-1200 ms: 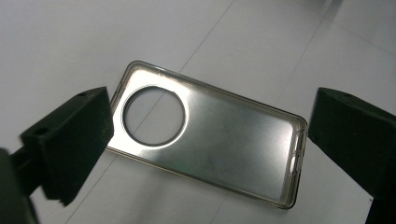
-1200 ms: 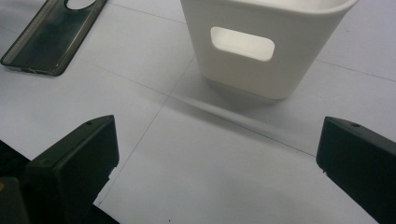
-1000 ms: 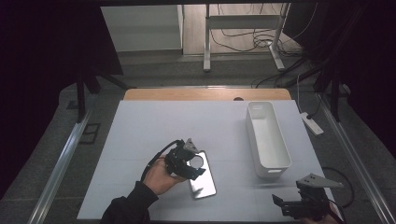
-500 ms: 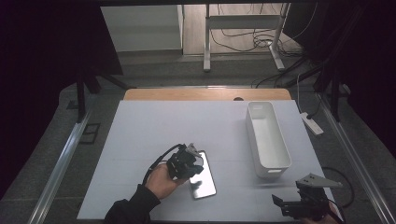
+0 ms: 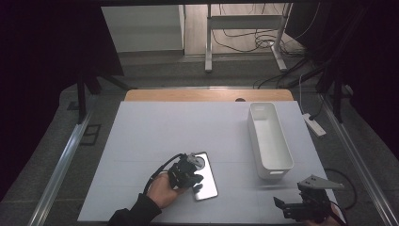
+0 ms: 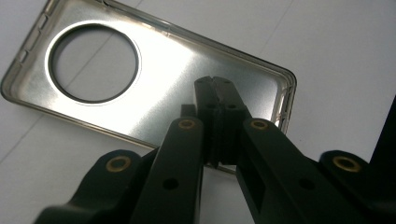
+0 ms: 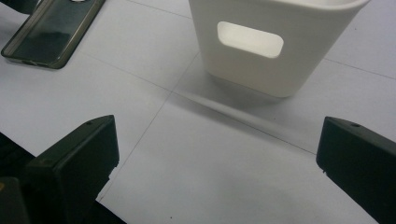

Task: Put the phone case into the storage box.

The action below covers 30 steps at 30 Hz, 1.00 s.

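**Left gripper down onto phone case, jaws closed**

Over the last second the left gripper [image 5: 190, 175] has slid toward the near edge of the counter [image 5: 155, 136]; its jaws stand pressed together over the phone case's [image 6: 187, 79] near rim, whether pinching it I cannot tell; case lies flat, near-centre, well apart from the white bin [image 5: 269, 139]; right gripper [image 5: 301, 207] waits wide at the near right corner; judgement: grasp attempt, lift pending.

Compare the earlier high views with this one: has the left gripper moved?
Yes. The left gripper has edged toward the person, away from the white bin, over the phone case.
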Motion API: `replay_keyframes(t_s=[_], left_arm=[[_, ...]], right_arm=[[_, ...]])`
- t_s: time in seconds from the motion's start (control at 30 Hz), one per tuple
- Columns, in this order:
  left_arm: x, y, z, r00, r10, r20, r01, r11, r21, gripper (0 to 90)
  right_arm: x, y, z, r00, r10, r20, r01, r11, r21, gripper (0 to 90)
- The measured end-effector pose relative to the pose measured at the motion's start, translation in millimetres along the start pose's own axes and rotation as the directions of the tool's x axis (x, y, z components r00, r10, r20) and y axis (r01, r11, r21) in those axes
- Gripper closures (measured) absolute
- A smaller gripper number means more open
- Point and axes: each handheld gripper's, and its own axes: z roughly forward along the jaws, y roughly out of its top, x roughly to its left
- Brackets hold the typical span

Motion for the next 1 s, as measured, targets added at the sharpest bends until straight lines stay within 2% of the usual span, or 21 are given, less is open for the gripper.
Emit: replay_keyframes(t_s=[0.47,0.77,1.0], left_arm=[[-9.7,-13.4,9.1,1.0000,0.004,0.009,-0.004,0.9999,0.015,89.2],[-13.2,-20.9,10.9,1.0000,-0.001,-0.001,0.001,0.9993,0.036,89.2],[-13.1,-26.2,7.2,0.9996,-0.003,-0.030,0.005,0.9991,0.041,89.2]], right_arm=[[0.1,0.0,0.0,1.0000,-0.001,0.000,0.001,1.000,0.001,0.0],[0.2,0.1,0.1,1.0000,-0.002,0.001,0.002,1.000,0.005,0.0],[0.1,0.1,0.2,1.0000,-0.001,0.002,0.001,1.000,0.006,0.0]])
